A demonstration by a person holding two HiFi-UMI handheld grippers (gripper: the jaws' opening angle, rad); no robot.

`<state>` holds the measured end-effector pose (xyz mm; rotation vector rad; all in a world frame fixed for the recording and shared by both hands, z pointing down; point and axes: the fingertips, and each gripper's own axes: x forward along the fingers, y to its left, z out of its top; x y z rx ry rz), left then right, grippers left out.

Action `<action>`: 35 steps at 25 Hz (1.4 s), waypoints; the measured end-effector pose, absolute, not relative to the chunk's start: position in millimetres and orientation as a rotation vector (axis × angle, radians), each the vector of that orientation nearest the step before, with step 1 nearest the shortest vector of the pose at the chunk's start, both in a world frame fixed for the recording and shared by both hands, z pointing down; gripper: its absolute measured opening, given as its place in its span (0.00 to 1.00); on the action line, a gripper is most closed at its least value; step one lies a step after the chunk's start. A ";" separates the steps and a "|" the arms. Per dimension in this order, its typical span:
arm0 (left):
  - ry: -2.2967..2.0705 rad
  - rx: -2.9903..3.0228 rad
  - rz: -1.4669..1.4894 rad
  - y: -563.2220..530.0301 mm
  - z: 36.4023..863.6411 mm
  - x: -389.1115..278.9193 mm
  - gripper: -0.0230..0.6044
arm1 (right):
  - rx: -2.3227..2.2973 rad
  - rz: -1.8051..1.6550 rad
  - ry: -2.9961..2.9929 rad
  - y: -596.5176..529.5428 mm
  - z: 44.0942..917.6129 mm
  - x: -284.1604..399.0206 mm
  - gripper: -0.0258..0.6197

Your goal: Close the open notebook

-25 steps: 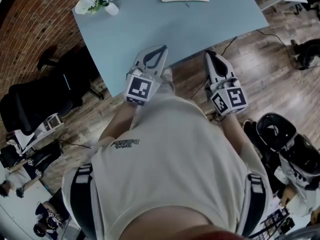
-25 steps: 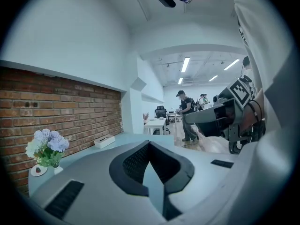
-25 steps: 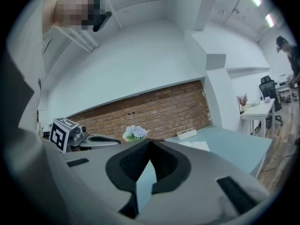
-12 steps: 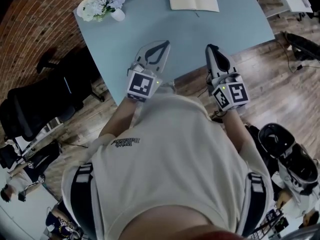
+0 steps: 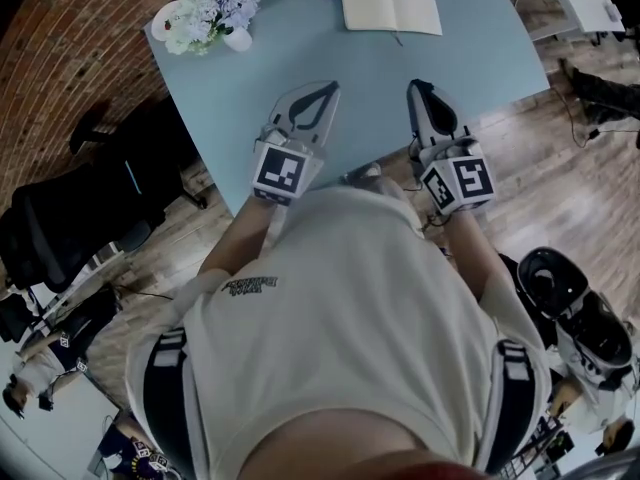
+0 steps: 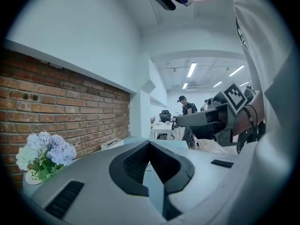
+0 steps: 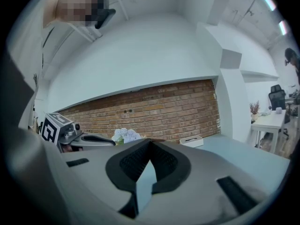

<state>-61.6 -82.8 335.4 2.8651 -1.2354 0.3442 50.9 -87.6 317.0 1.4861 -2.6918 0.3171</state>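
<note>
Bare stretch of surface [image 5: 370, 78] runs straight up to the notebook [image 5: 391, 3]; only the flowers [image 5: 208, 13] sit well off at the far-left corner.

Left hand-held gripper [image 5: 322, 92] empty, jaws together; right hand-held gripper [image 5: 416, 90] likewise

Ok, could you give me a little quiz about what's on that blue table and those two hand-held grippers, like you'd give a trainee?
1. True or false: the notebook lies open on the table.
2. What stands near the table's far left corner? A. flowers in a vase B. a lamp C. a mug
3. Which one touches the notebook: the left gripper, the right gripper, or neither?
Key: 1 true; 2 A; 3 neither, both are short of it, near the table's near edge.
</note>
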 end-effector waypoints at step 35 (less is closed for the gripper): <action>-1.345 2.595 0.434 -190.6 399.5 -44.2 0.06 | 1.149 0.195 -2.564 -222.8 398.7 40.7 0.22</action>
